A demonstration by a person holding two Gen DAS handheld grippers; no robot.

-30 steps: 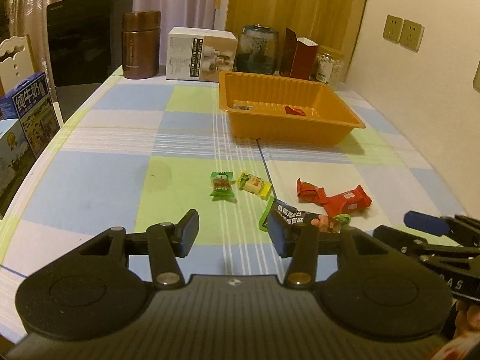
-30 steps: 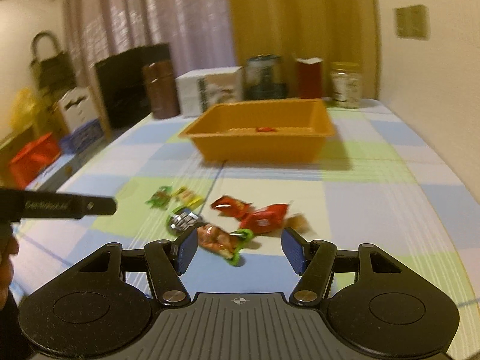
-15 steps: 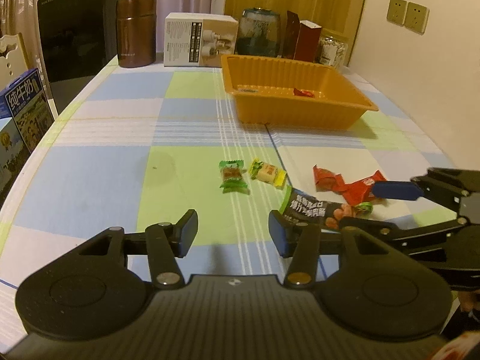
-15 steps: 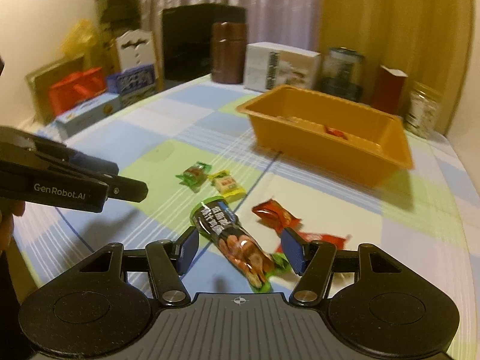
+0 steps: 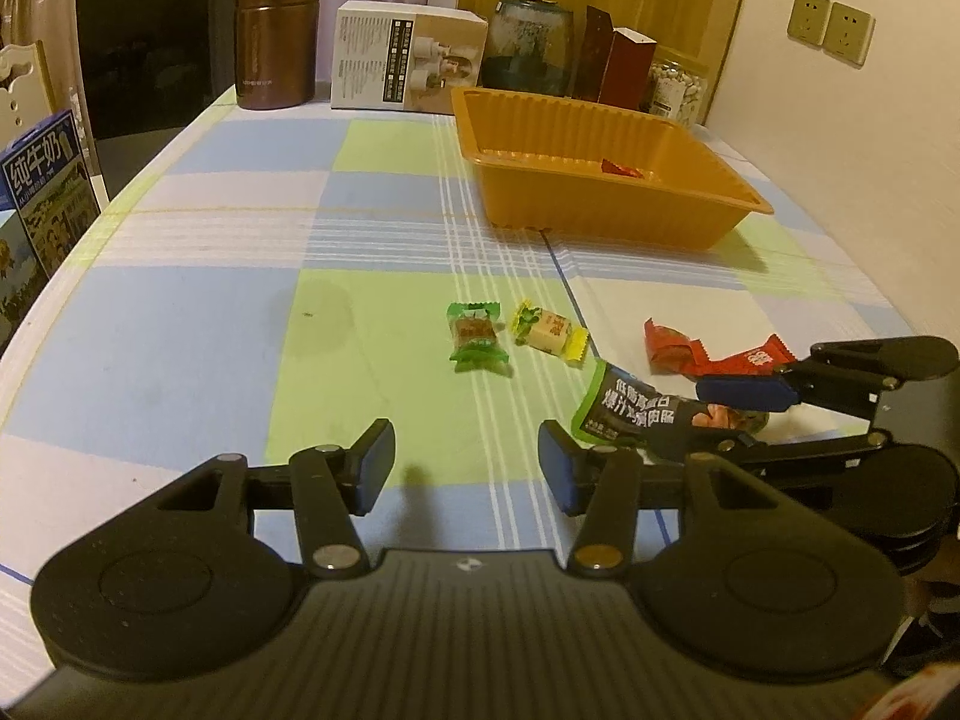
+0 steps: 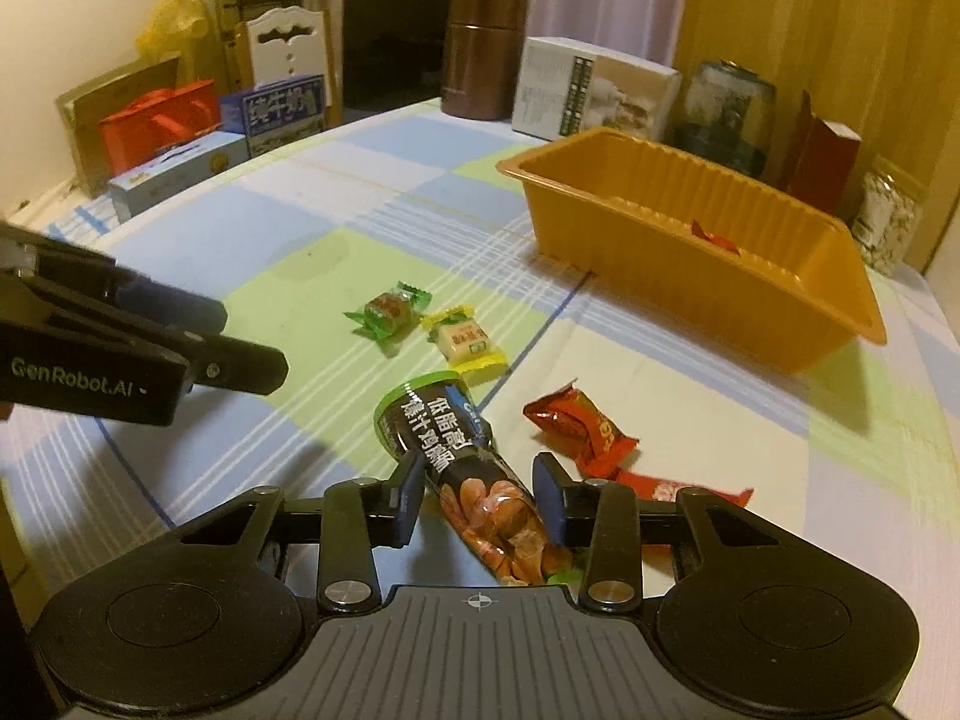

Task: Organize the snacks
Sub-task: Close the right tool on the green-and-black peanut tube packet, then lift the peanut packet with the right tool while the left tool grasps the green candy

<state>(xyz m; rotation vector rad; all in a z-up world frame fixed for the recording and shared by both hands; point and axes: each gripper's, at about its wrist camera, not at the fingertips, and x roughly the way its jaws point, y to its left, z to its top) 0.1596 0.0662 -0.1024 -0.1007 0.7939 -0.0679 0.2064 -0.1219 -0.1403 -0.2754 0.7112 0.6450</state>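
Black snack pack (image 6: 447,450): long packet with a green end, lying on the surface just ahead of my right tongs, green end pointing away from me.
Right tongs (image 6: 480,495): jaws have just been closing, the pack between them; both pads look pressed on its sides, so clamped on the pack.
Red packets (image 6: 585,432): two, just right of the pack, flat on the surface; the nearer one is partly hidden behind my right finger.
Yellow candy (image 6: 465,342): beyond the pack's green end, near but apart from it.
Green candy (image 6: 390,312): just left of the yellow candy, apart from it.
Left tongs (image 5: 465,468): pads apart, nothing between them, only bare checked cloth under the gap; left of the pack.
Orange tray (image 6: 780,324): farther back on the right, well apart from the loose snacks; one small red wrapper (image 6: 711,237) inside.
Surface (image 5: 180,330): blue, green and white check cloth.
Back edge: brown flask (image 5: 276,36), white box (image 5: 408,60), glass jar (image 5: 528,48) in a row behind the tray.
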